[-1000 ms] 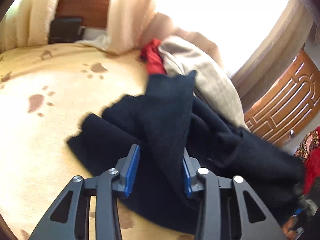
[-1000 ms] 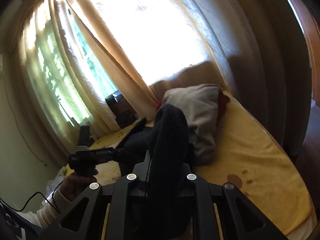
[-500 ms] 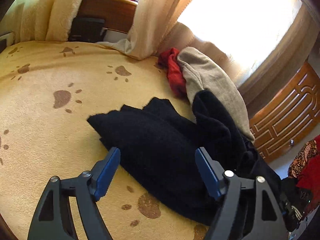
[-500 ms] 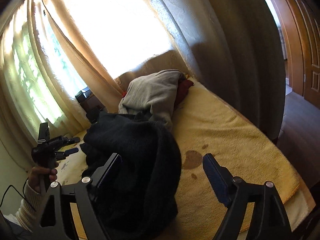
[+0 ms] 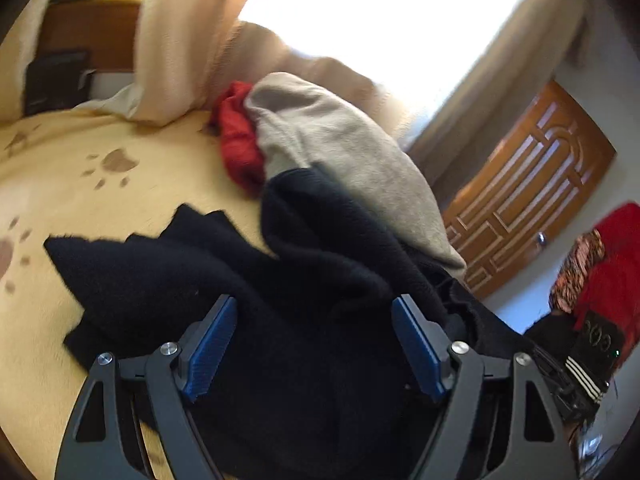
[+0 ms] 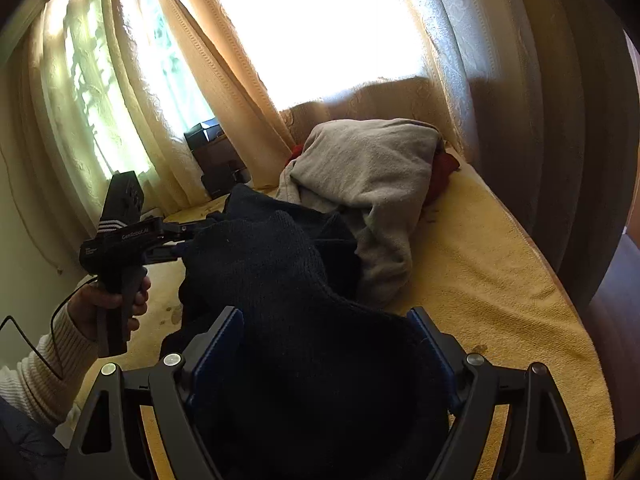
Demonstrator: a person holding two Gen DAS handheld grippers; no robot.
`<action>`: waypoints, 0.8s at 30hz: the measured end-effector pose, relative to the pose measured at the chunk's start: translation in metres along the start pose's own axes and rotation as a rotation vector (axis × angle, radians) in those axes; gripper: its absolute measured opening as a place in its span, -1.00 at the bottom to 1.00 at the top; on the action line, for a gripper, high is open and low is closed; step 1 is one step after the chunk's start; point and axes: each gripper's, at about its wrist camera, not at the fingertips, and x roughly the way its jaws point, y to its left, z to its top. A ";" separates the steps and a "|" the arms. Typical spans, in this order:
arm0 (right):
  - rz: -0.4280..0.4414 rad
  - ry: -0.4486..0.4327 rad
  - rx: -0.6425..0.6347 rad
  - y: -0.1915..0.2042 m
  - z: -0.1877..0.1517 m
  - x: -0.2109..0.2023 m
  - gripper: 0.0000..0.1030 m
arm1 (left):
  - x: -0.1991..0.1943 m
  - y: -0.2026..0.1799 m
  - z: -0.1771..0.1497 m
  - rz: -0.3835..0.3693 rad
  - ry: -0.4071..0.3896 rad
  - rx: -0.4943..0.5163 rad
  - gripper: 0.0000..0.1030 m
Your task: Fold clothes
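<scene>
Both grippers, left gripper [image 5: 312, 344] and right gripper [image 6: 326, 344], stand released over the black sweater [image 5: 200, 280], jaws having just opened; apparently bunched, so spread it flat on the bed [image 5: 80, 192] before you fold.

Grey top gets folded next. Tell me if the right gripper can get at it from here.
Probably yes. The grey top lies uncovered beyond the bunched black sweater, and the right gripper is open, though that sweater fills the space between its fingers.
</scene>
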 end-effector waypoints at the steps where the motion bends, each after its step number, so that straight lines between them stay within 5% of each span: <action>1: 0.004 0.005 0.003 0.000 -0.002 0.001 0.66 | 0.001 0.000 0.003 -0.027 0.007 0.001 0.54; 4: -0.001 0.011 0.007 0.002 -0.007 0.002 0.66 | -0.008 -0.006 0.006 -0.126 -0.027 0.034 0.54; 6: 0.004 0.006 0.002 0.002 -0.009 0.002 0.66 | -0.007 -0.017 0.005 -0.127 -0.026 0.118 0.49; 8: 0.005 -0.002 -0.002 0.003 -0.009 0.002 0.66 | 0.000 -0.026 0.005 -0.137 0.012 0.172 0.07; 11: -0.032 0.007 -0.022 0.008 -0.009 0.005 0.66 | 0.023 -0.028 0.007 -0.146 0.100 0.139 -0.45; 18: -0.095 -0.001 -0.086 0.019 -0.011 0.005 0.62 | 0.031 -0.003 0.011 -0.221 0.138 -0.029 -0.54; 19: -0.117 -0.013 -0.090 0.020 -0.010 0.004 0.49 | 0.032 -0.001 0.011 -0.226 0.140 -0.038 -0.54; 21: -0.114 -0.044 -0.068 0.021 -0.004 -0.002 -0.63 | 0.032 -0.003 0.012 -0.219 0.139 -0.036 -0.54; 24: -0.151 -0.139 -0.029 0.021 0.005 -0.023 -0.63 | 0.029 -0.005 0.013 -0.208 0.136 -0.029 -0.52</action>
